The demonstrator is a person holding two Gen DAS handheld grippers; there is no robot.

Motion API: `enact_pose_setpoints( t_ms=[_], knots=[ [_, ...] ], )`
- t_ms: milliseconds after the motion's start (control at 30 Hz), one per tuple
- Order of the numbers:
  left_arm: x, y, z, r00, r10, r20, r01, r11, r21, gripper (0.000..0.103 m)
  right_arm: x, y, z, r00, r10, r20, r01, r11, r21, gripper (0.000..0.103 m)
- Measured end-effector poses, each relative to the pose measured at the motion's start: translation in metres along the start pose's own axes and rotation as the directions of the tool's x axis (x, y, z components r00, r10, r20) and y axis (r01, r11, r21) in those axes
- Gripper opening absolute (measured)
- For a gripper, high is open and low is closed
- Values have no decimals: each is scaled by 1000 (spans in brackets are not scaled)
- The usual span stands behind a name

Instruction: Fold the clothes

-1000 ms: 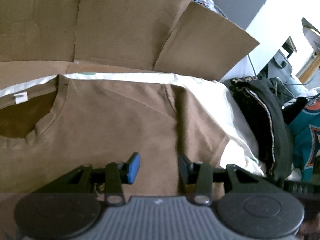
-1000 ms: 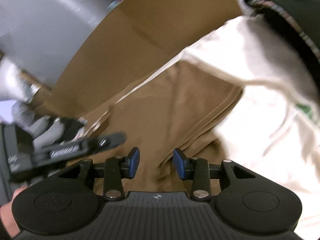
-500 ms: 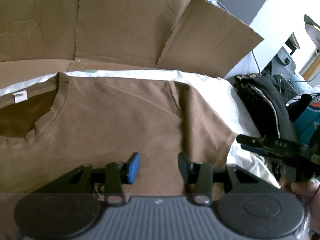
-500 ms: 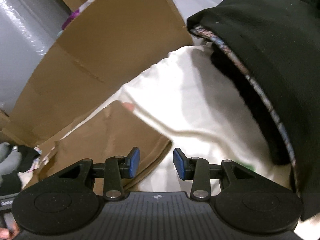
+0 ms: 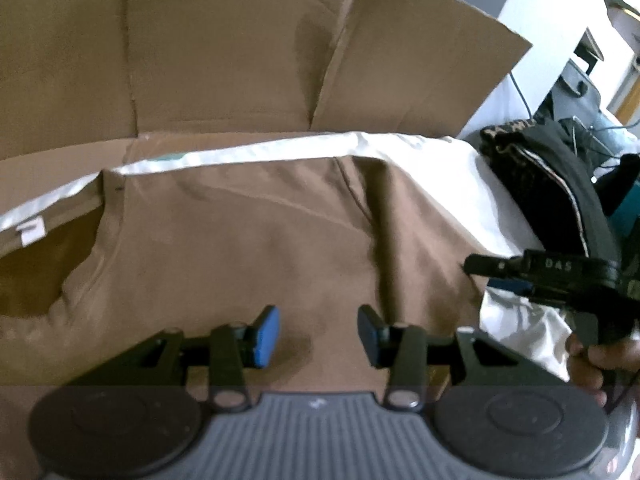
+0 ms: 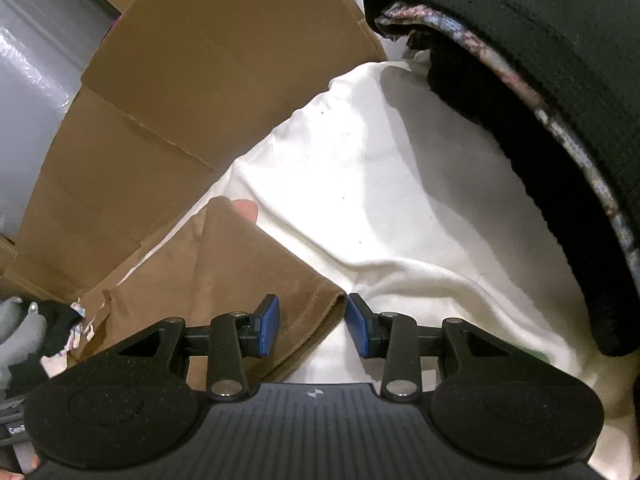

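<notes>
Over the brown shirt (image 5: 248, 248), both claws, left (image 5: 318, 336) and right (image 6: 308, 330), gape empty

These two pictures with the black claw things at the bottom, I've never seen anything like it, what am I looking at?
No robot here: a person holds a two-finger gripper in each hand, each with a camera looking along its fingers. One picture is from the left gripper, which hovers open over a brown T-shirt spread flat on a white sheet, with cardboard behind. The right gripper shows at that picture's edge. The other picture is from the right gripper, open at the shirt's sleeve, beside a dark clothes pile. Neither holds anything yet.
</notes>
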State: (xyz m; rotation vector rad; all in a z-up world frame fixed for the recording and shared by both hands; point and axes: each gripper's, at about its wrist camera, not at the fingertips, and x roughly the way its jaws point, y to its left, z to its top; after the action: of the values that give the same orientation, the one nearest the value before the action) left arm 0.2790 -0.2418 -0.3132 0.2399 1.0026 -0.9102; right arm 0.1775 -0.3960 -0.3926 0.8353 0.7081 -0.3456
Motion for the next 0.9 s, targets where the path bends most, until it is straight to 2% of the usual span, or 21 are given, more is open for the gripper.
enact_pose_setpoints(
  t_ms=[33,100,167,233,467,533,667,733,900],
  knots=[
    [2,0,3,1000,1,1,-1,1000,2,47,1,0,0,1000,4,1,-5,1000,5,41],
    [5,-2,12,1000,12,7,-12,1000,21,47,2,-2,0,1000,16,-3,-16,1000,17,28],
    [10,-5,20,999,28,18,-29,999,45,47,2,-3,1,999,31,-12,-31,999,28,8],
    [16,-8,30,999,32,25,-34,998,53,47,0,-5,2,999,43,-18,-43,999,34,2],
    [45,-15,62,998,30,48,-33,998,49,43,-10,1,7,994,106,-1,-106,993,44,0],
    [51,-18,67,998,33,52,-36,998,61,35,-15,5,10,993,118,6,-118,993,32,0],
    [61,-22,72,998,39,54,-43,996,79,26,-25,12,18,990,141,33,-141,990,15,0],
    [65,-22,75,997,44,57,-49,996,75,14,-30,16,21,988,150,42,-151,989,9,0],
    [74,-23,82,996,49,77,-56,995,86,5,-37,24,29,984,171,55,-172,985,13,0]
  ],
)
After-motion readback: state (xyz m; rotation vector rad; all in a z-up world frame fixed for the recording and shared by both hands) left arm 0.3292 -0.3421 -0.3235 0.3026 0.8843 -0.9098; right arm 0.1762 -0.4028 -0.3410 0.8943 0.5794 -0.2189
